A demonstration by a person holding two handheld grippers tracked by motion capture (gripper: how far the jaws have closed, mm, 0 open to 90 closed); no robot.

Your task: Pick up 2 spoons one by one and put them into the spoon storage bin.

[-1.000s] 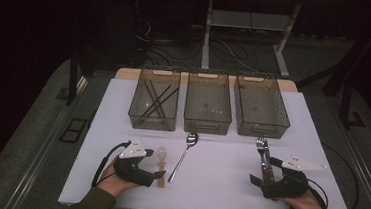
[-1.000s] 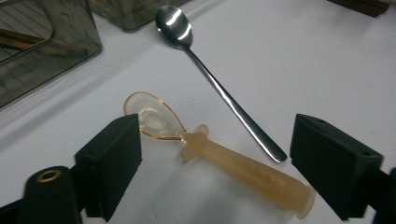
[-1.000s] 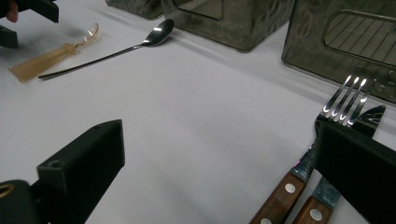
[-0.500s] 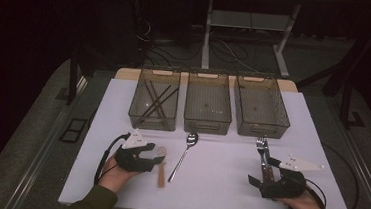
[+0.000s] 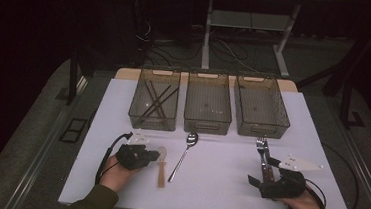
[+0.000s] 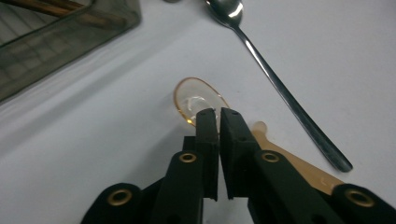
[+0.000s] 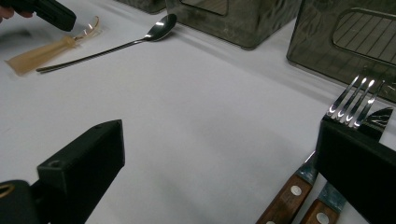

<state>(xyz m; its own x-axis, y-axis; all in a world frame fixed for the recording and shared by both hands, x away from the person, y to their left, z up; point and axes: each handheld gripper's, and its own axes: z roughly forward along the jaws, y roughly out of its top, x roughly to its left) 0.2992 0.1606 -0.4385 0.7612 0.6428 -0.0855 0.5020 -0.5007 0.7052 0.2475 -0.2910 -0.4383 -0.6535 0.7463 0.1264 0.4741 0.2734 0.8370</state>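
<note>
An amber see-through plastic spoon (image 5: 161,167) (image 6: 195,99) lies on the white table (image 5: 217,187). My left gripper (image 5: 155,155) (image 6: 217,116) has its jaws closed to a thin slit at the bowl's near rim, and the handle runs out from under the right jaw. A metal spoon (image 5: 183,154) (image 6: 275,79) lies just right of it. My right gripper (image 5: 260,179) (image 7: 219,177) is open wide. Its right jaw stands over the wooden handles (image 7: 285,200) of a fork (image 5: 263,156) (image 7: 352,100) and a second piece of cutlery beside it.
Three smoky plastic bins stand in a row at the back: the left bin (image 5: 134,111) holds dark chopsticks (image 5: 154,102), and nothing shows in the middle bin (image 5: 207,124) or the right bin (image 5: 260,130). White table lies bare between the spoons and the fork.
My left gripper has moved forward and right to the amber spoon's bowl. The right gripper and the cutlery have stayed put.
</note>
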